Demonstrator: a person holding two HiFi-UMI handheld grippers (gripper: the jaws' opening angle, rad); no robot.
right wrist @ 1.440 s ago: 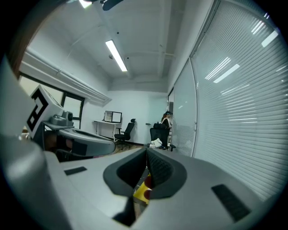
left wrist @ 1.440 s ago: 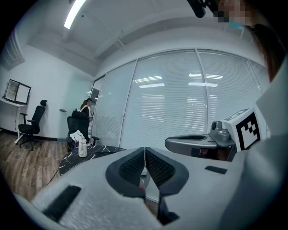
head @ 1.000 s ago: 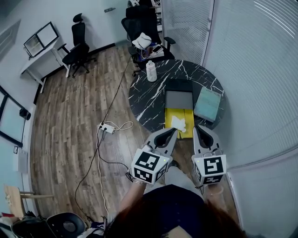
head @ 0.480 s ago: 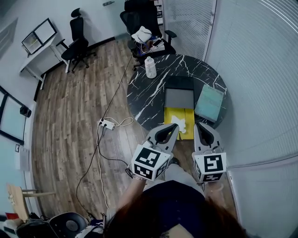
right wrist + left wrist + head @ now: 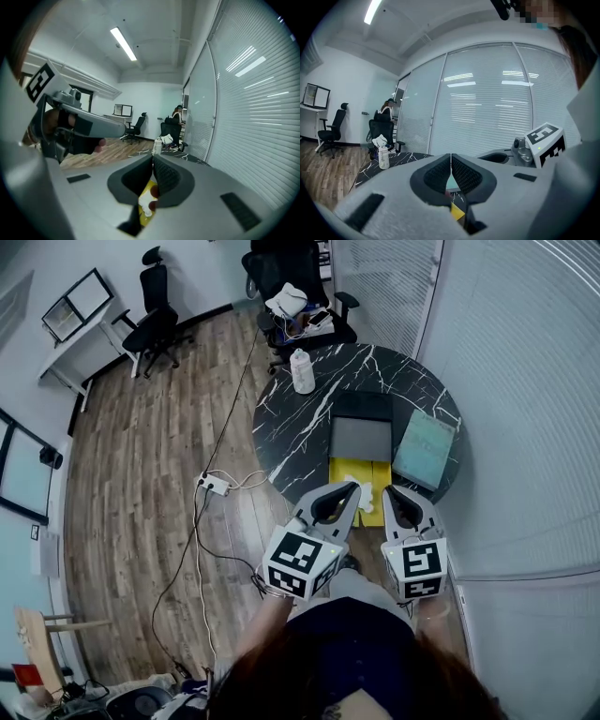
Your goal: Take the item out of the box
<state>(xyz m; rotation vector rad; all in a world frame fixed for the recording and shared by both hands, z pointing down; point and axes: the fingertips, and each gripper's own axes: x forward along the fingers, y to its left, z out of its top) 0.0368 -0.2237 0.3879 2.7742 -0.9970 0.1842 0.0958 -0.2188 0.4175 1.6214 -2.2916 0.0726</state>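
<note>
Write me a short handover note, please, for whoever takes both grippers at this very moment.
Left gripper: shut, empty.
Right gripper: shut, empty.
Both hover at the near edge of the round table, touching nothing.
Things: grey box mid-table. In front of it is a yellow piece with a white item on it. A teal pad lies to the right.
Done: nothing grasped yet.
Left: open a gripper, grip the item, lift it clear. I cannot tell whether the yellow piece is part of the box.
</note>
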